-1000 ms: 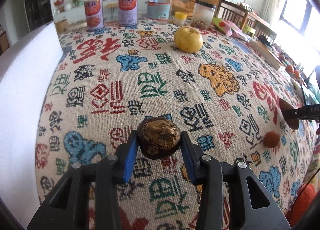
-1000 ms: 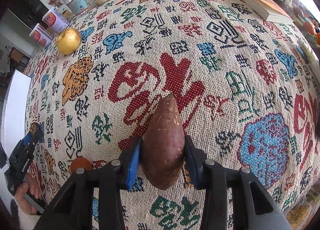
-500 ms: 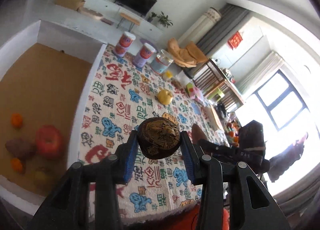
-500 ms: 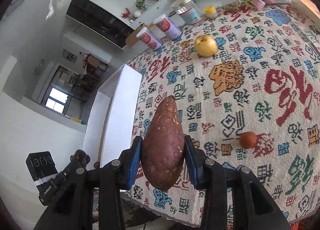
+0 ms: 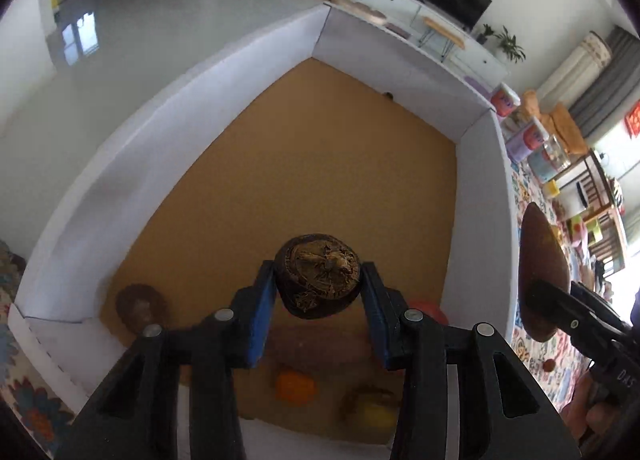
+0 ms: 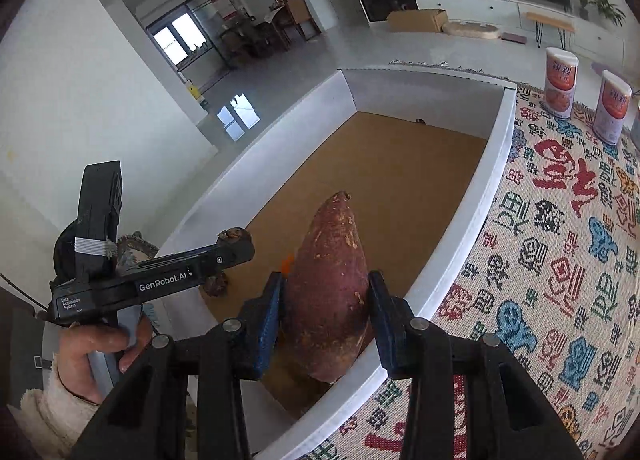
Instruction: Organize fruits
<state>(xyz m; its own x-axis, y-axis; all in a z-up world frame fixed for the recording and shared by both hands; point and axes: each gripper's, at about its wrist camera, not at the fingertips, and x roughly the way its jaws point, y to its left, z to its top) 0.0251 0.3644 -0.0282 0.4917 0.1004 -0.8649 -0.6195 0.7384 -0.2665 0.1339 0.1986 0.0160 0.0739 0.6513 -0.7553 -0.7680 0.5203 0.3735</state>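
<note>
My left gripper is shut on a dark brown round fruit and holds it above the inside of a white-walled box with a brown floor. My right gripper is shut on a reddish sweet potato, held over the box's near right wall. The sweet potato and right gripper also show at the right of the left wrist view. The left gripper with its fruit shows at the left of the right wrist view.
In the box lie a brown round fruit, an orange, a yellow fruit, a red fruit and a sweet potato. Two cans stand on the patterned tablecloth. A small orange fruit lies on the cloth.
Both grippers have lifted off the tablecloth and swung left with their loads. The left one now hangs over the box interior, the right one over the box's wall.
</note>
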